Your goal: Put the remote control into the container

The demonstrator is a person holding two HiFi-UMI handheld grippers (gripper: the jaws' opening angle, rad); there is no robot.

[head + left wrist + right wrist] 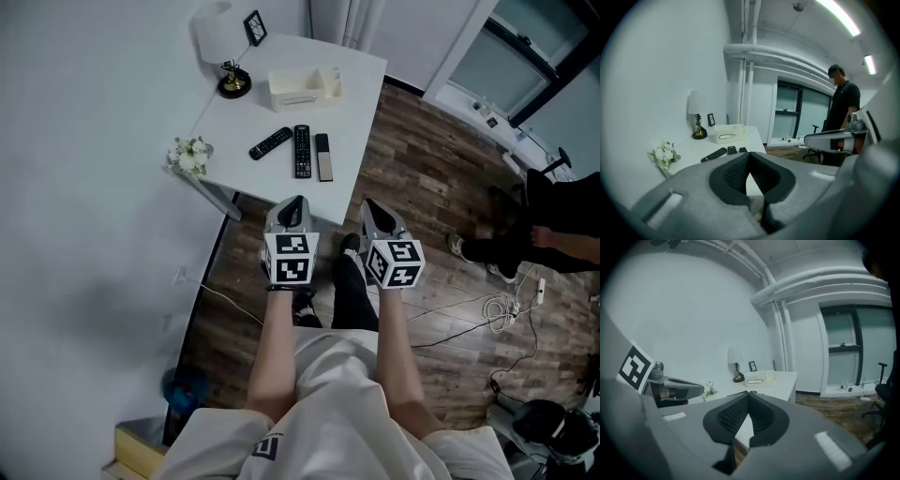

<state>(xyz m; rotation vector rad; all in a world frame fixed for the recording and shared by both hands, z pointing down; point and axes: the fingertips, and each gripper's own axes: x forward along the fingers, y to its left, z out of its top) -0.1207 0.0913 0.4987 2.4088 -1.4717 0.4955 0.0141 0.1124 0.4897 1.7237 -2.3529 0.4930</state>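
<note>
Three remote controls lie side by side on the white table (347,84): a black curved one (270,142), a long black one (302,150) and a grey one (323,157). Behind them stands the cream container (305,87), also seen in the left gripper view (729,132) and the right gripper view (758,378). My left gripper (298,200) and right gripper (367,203) hang side by side short of the table's near edge. Both are shut and hold nothing. In the left gripper view the curved remote (714,154) shows just beyond the shut jaws.
A lamp (220,37) and a small picture frame (255,27) stand at the table's far corner, white flowers (191,156) at its left edge. A person (843,108) stands to the right by the windows. Cables (497,309) lie on the wooden floor.
</note>
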